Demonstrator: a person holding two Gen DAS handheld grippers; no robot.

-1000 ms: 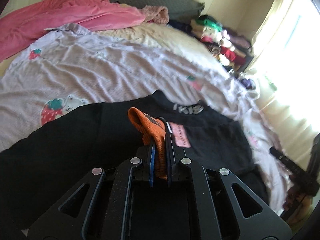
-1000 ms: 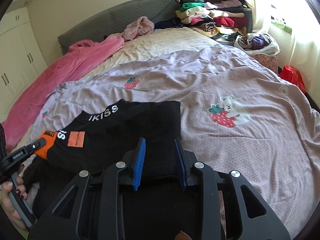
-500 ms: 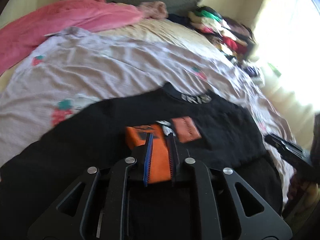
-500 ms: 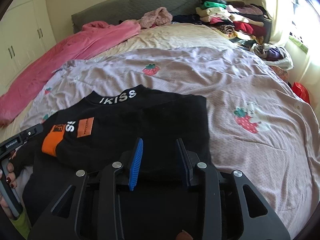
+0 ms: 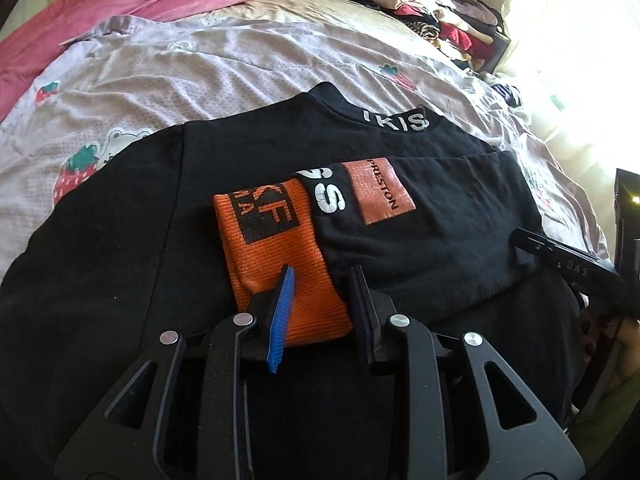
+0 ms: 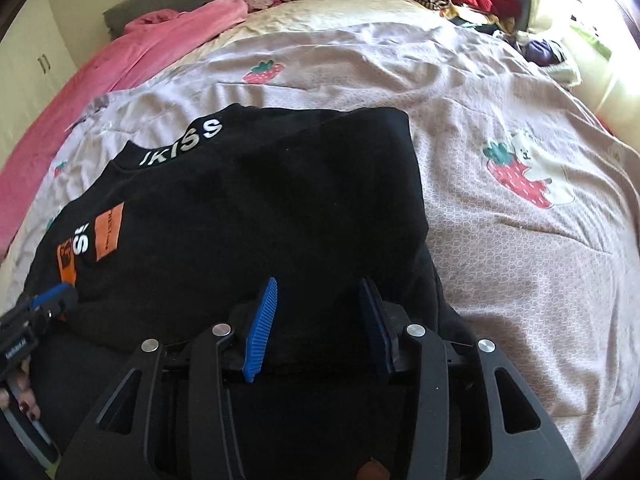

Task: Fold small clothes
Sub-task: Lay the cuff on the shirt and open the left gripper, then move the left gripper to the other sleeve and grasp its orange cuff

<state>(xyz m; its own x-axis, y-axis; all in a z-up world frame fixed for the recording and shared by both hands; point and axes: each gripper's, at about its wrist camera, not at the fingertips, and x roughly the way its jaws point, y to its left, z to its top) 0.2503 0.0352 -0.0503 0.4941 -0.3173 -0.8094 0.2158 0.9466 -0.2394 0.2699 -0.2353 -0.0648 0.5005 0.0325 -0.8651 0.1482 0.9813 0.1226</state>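
Both claws are opening, left claw point(image 5: 322, 286) astride the orange cuff point(image 5: 276, 256), right claw point(image 6: 318, 300) over the black sweater point(image 6: 248, 208).

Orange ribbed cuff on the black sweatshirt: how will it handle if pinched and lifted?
The orange cuff lies flat and creased on the black sweatshirt, so it is probably limp and would drape. Its ribbed knit likely grips rather than slips. The sleeve would probably trail after it.
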